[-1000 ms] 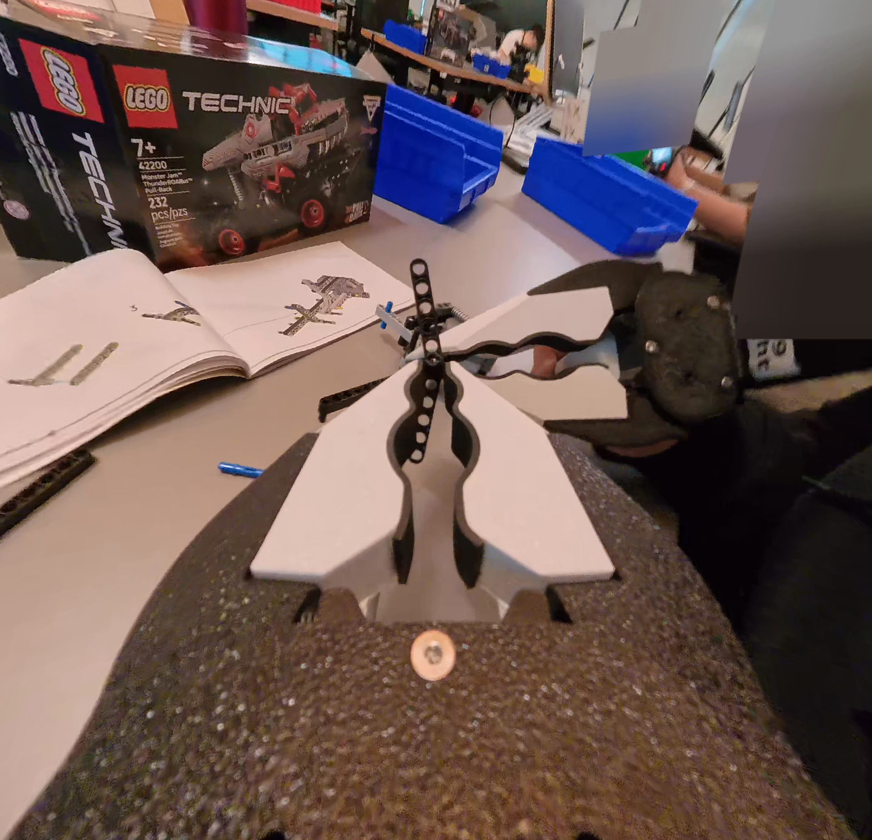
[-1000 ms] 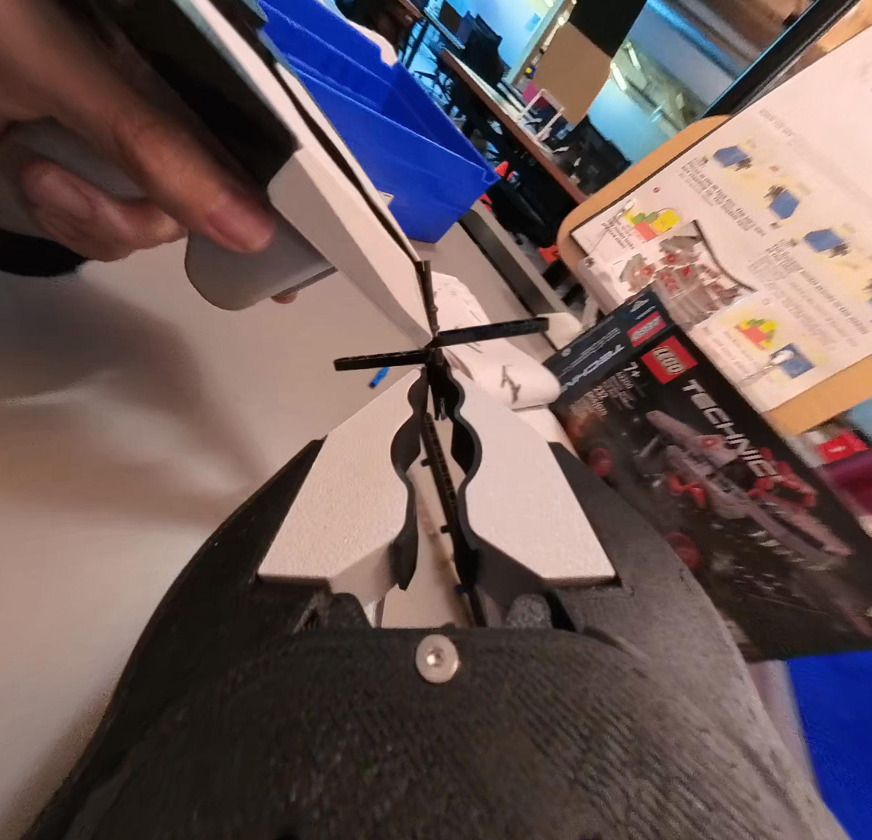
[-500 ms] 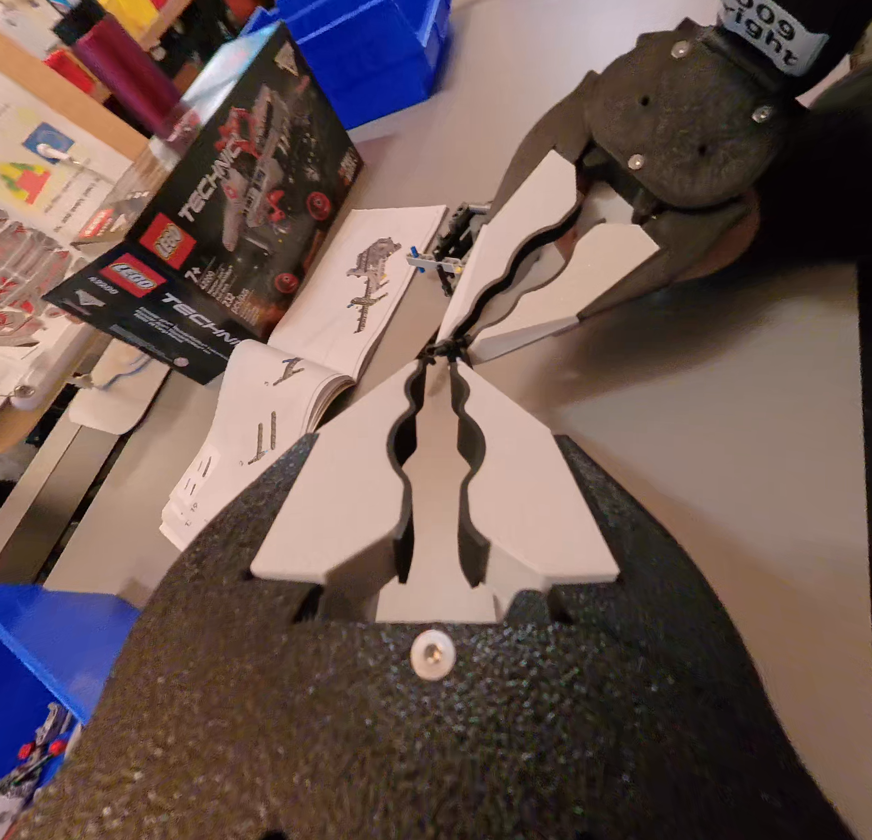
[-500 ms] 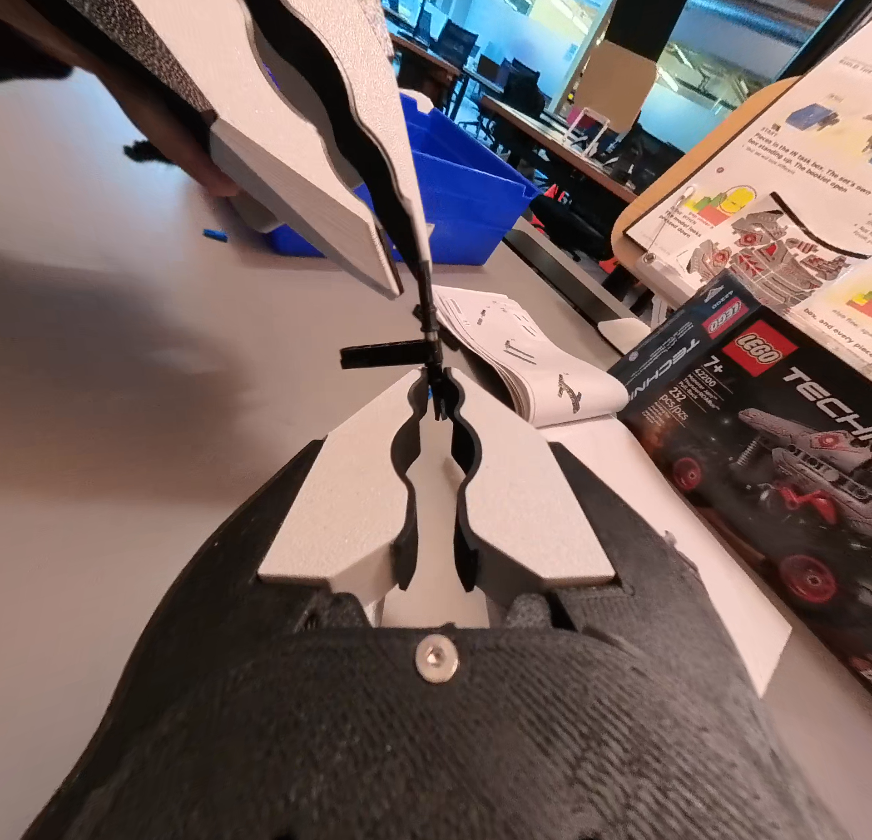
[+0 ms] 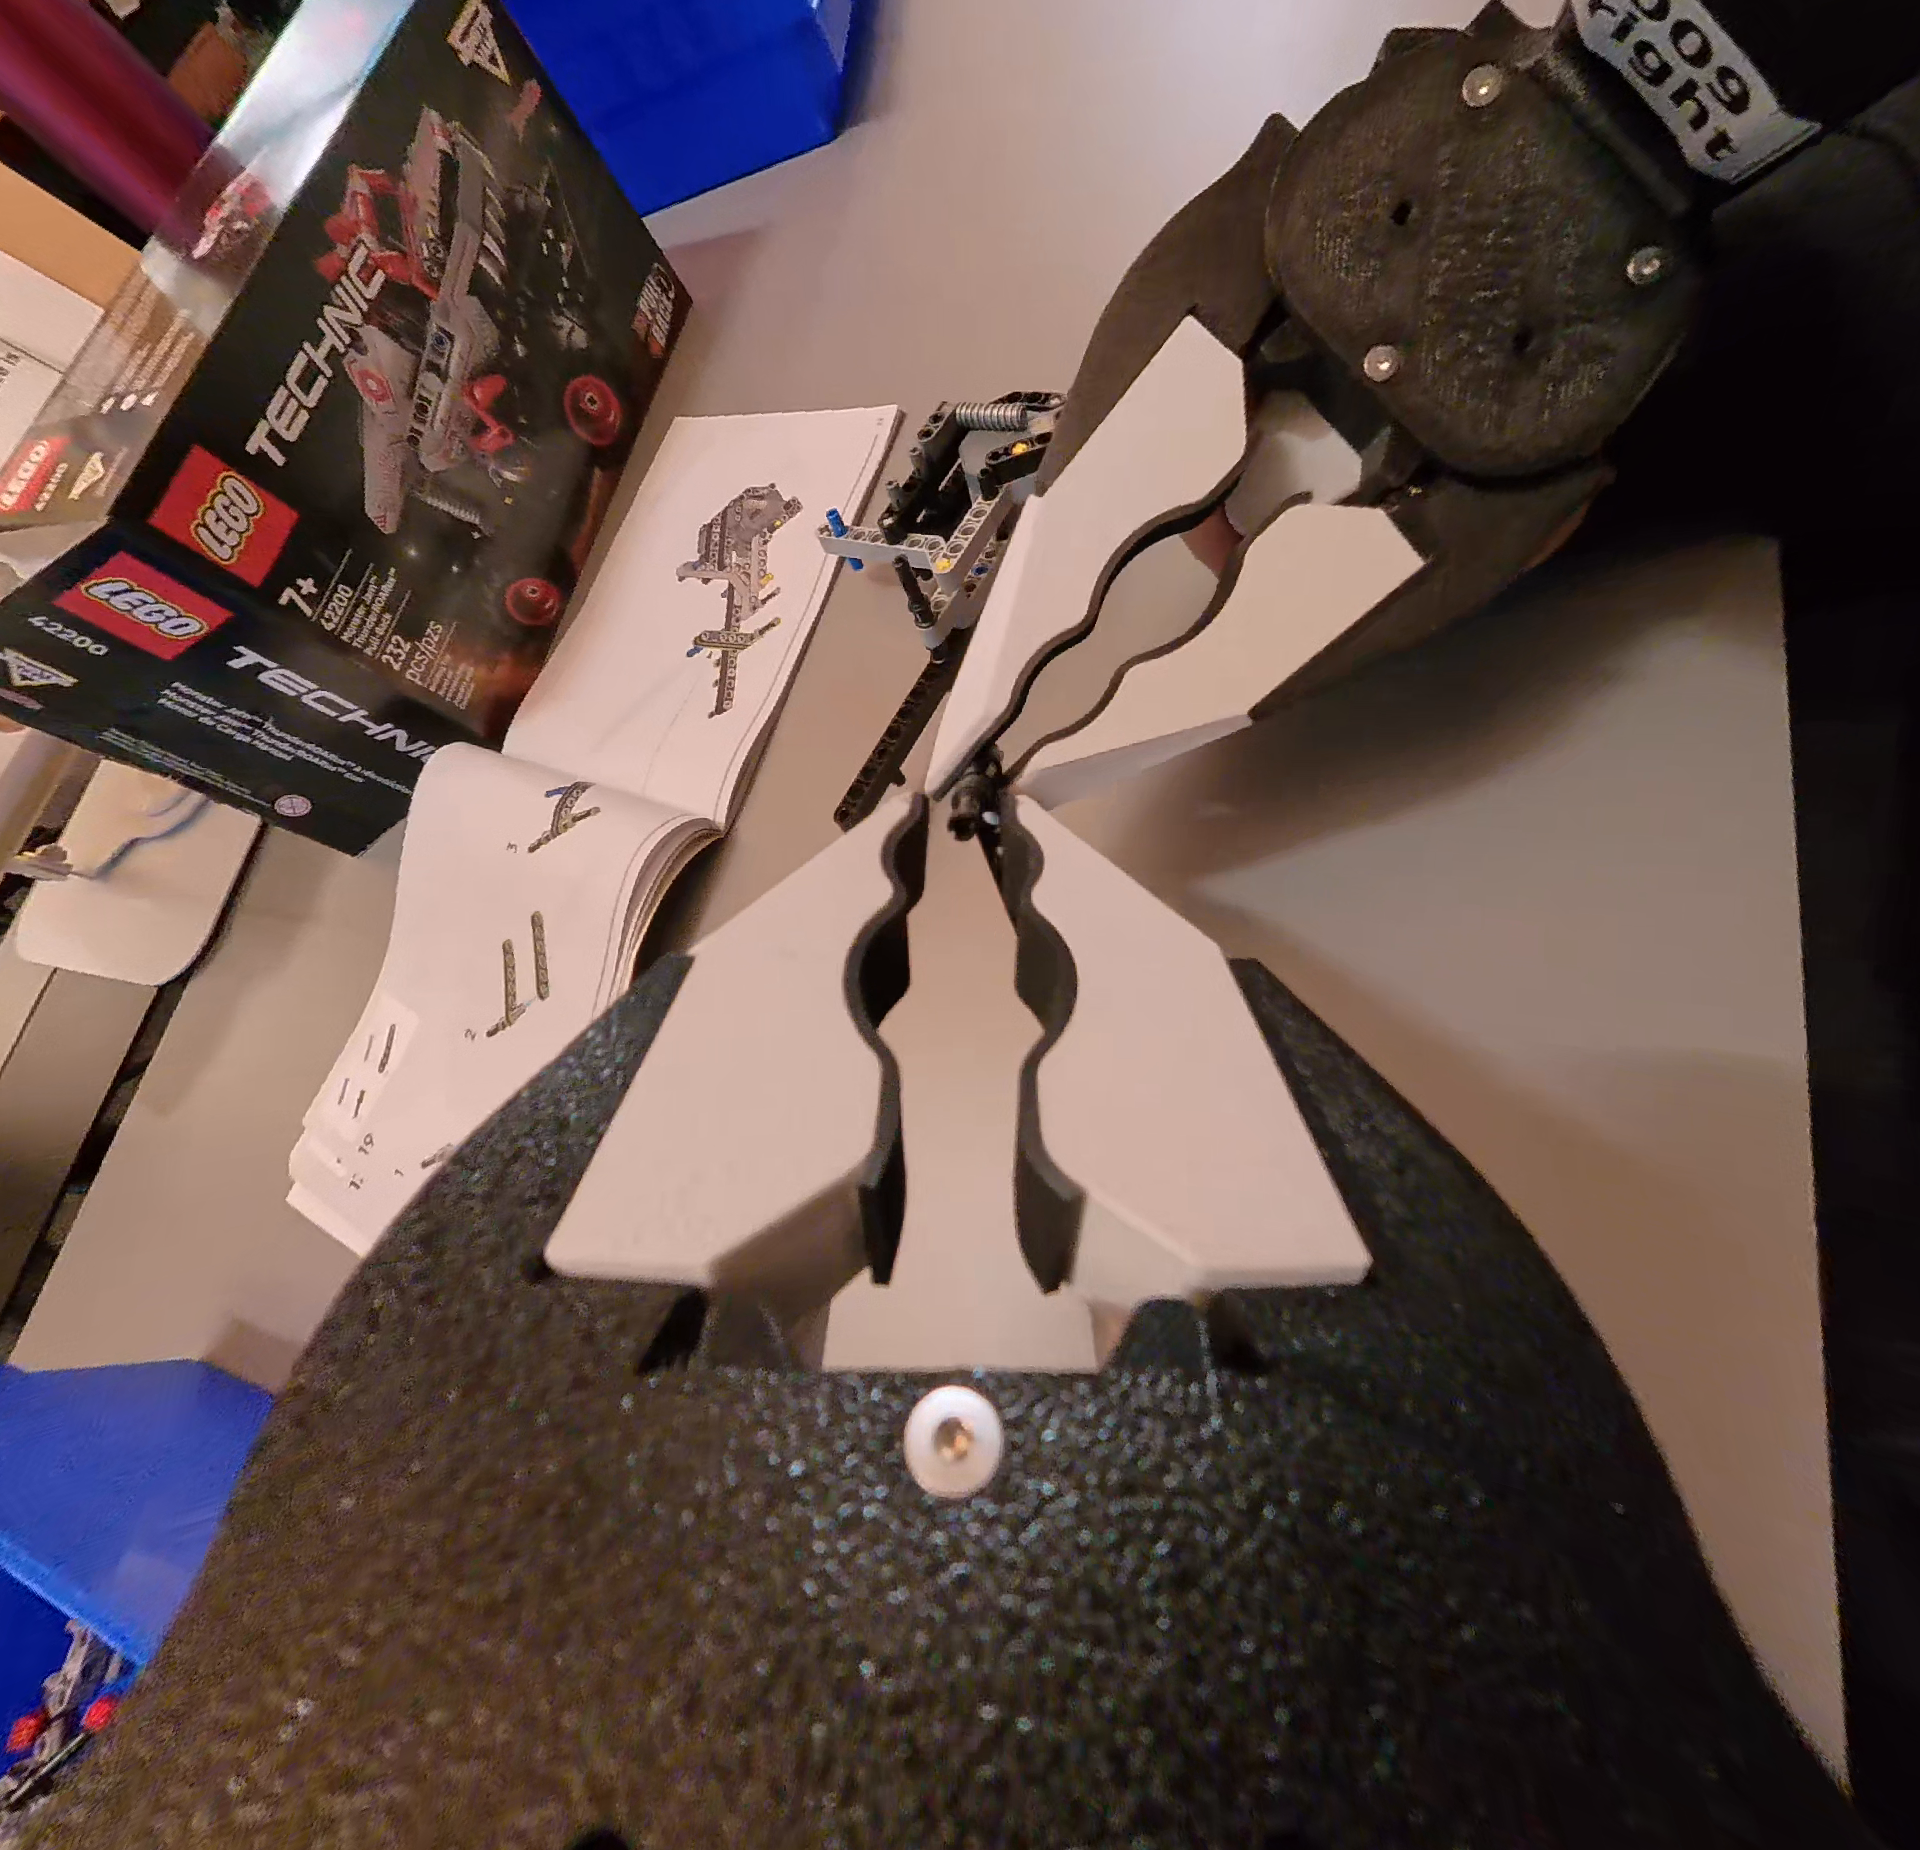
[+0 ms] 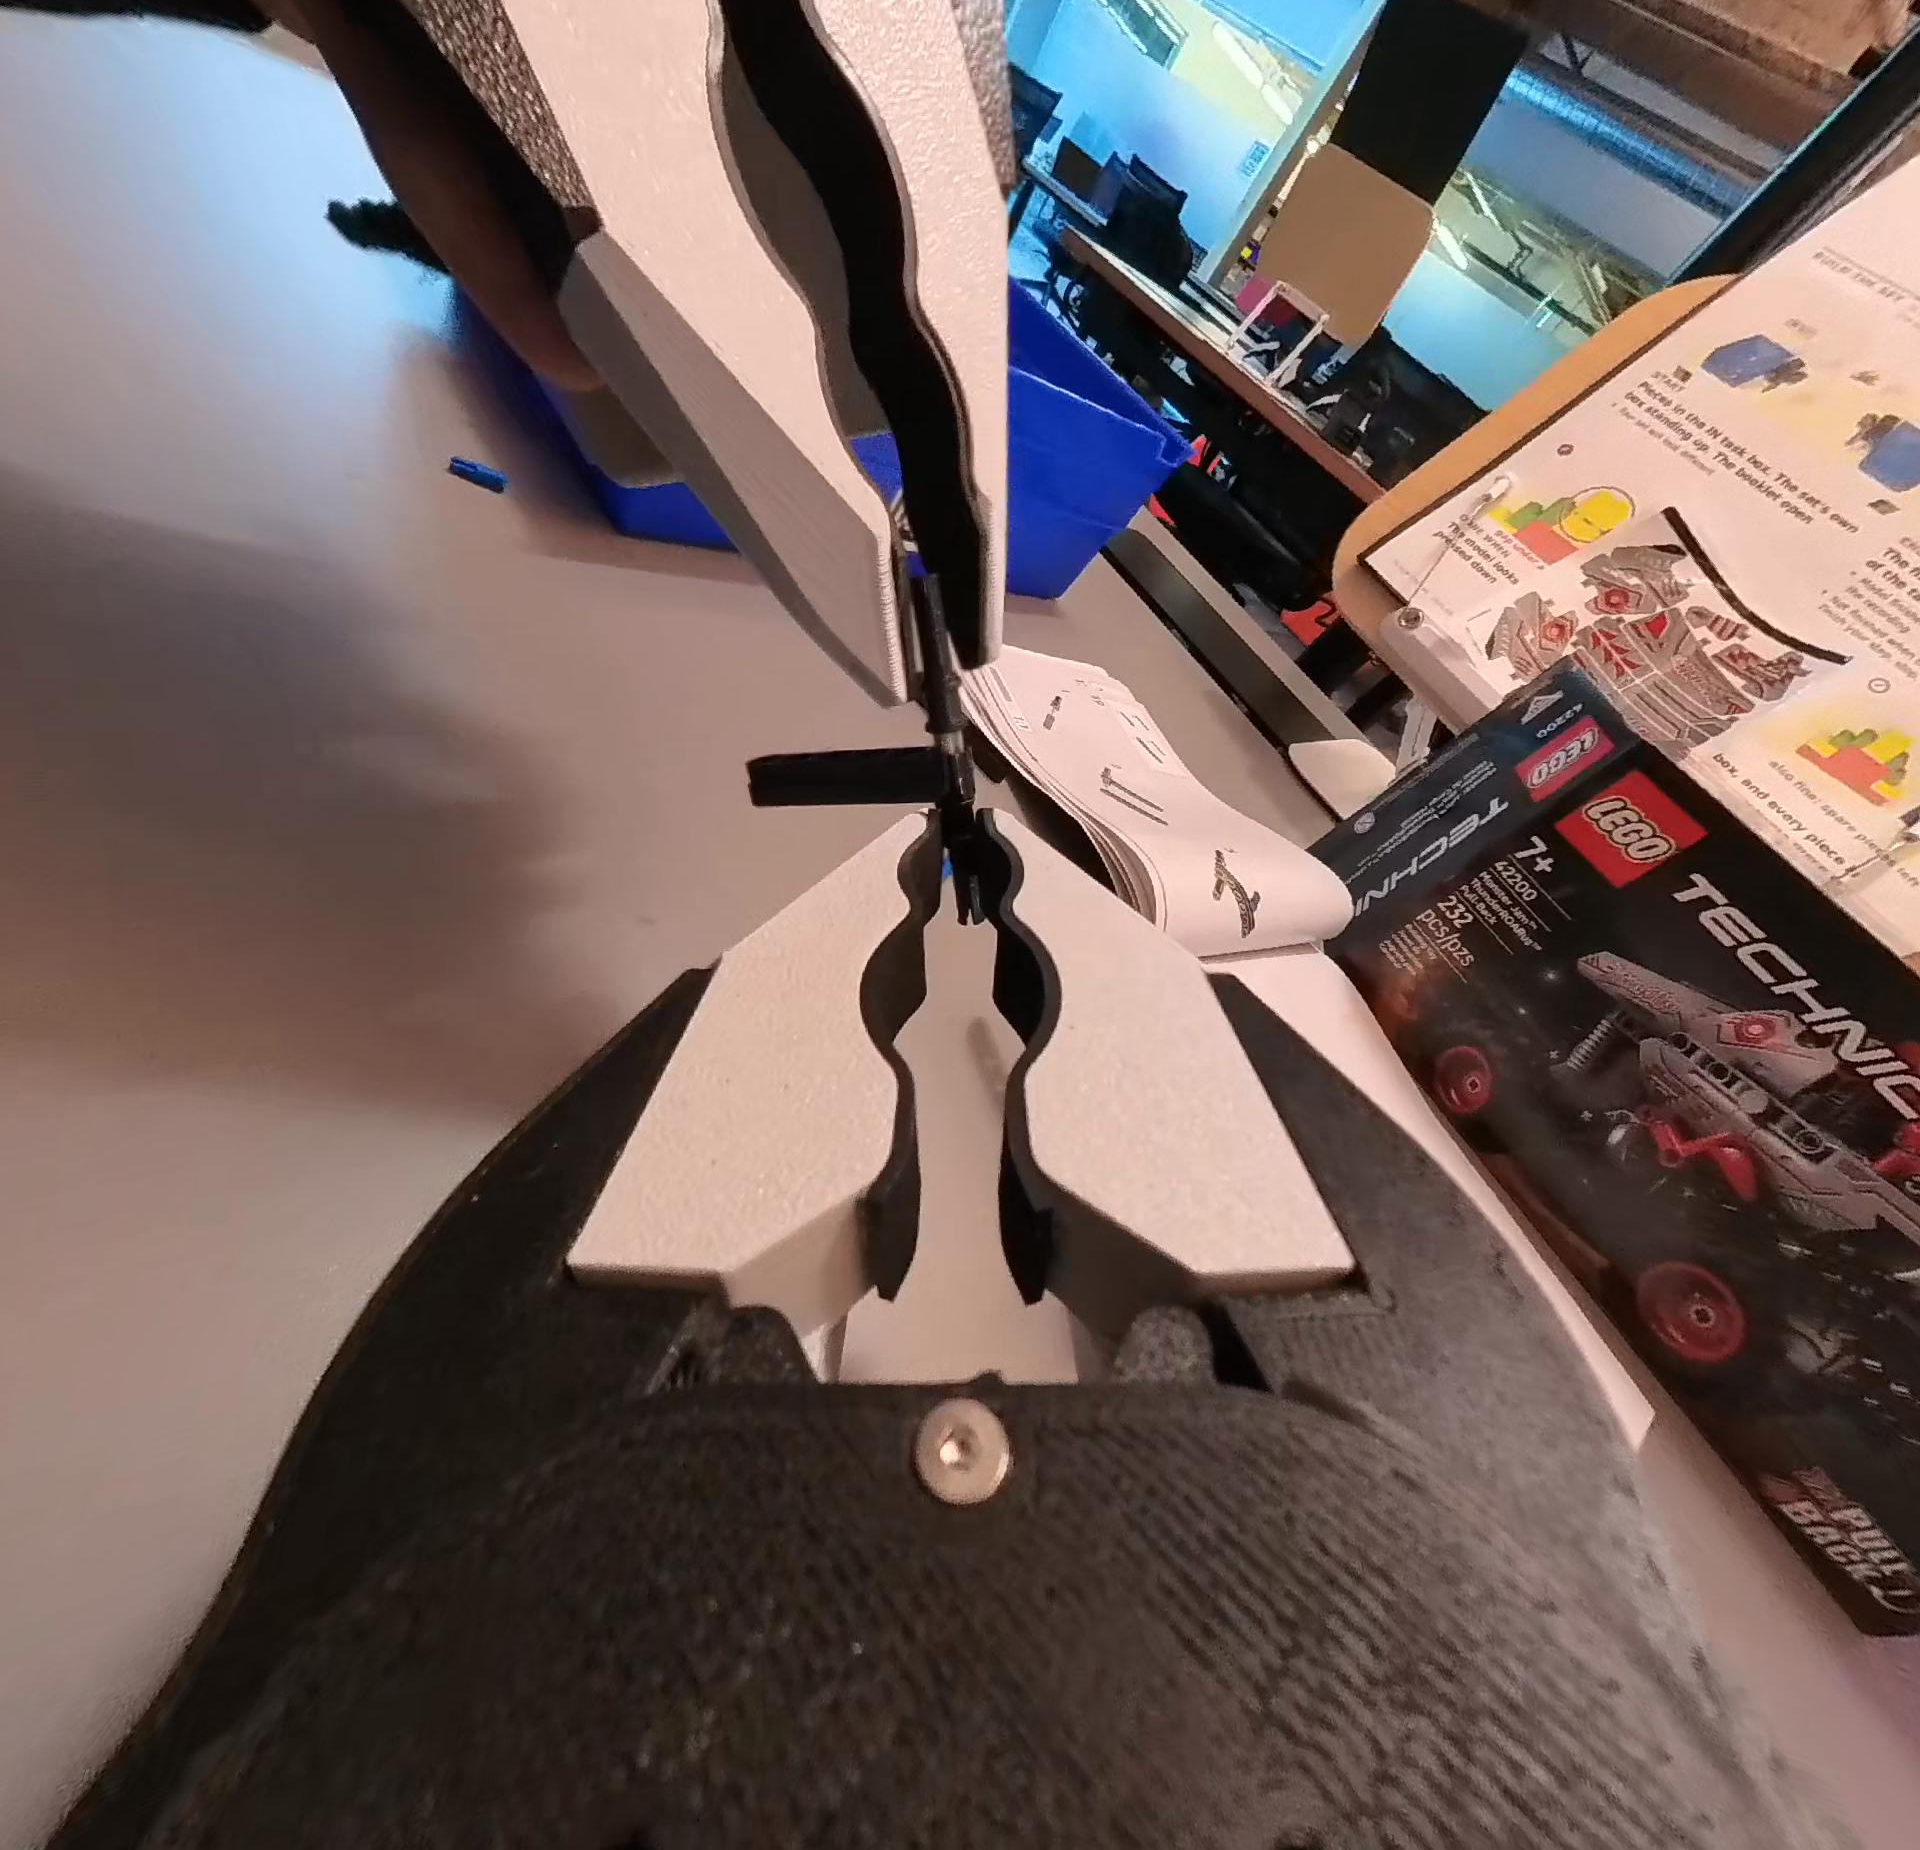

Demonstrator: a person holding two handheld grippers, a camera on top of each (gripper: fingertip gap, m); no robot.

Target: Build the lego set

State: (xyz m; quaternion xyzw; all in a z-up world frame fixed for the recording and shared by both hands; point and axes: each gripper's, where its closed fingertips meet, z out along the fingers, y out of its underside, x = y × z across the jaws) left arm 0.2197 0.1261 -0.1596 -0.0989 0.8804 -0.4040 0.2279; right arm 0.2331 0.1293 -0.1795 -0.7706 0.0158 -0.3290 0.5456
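A small black assembly of crossed thin beams is held in the air between both grippers, tip to tip. My right gripper is shut on its near end. My left gripper comes down from above and is shut on the other end. In the left wrist view my left gripper pinches the black assembly, with the right gripper directly opposite. A partly built grey and black frame with a spring stands on the table behind, and a loose black beam lies next to it.
The open instruction booklet lies left of the frame, with the set's box behind it. Blue bins stand at the back and at the near left. A blue pin lies on the table. A poster board leans at the right.
Both grippers have swung round while still holding the black assembly; the left wrist view now looks down on the table. The long beam no longer runs between my right gripper's fingers.
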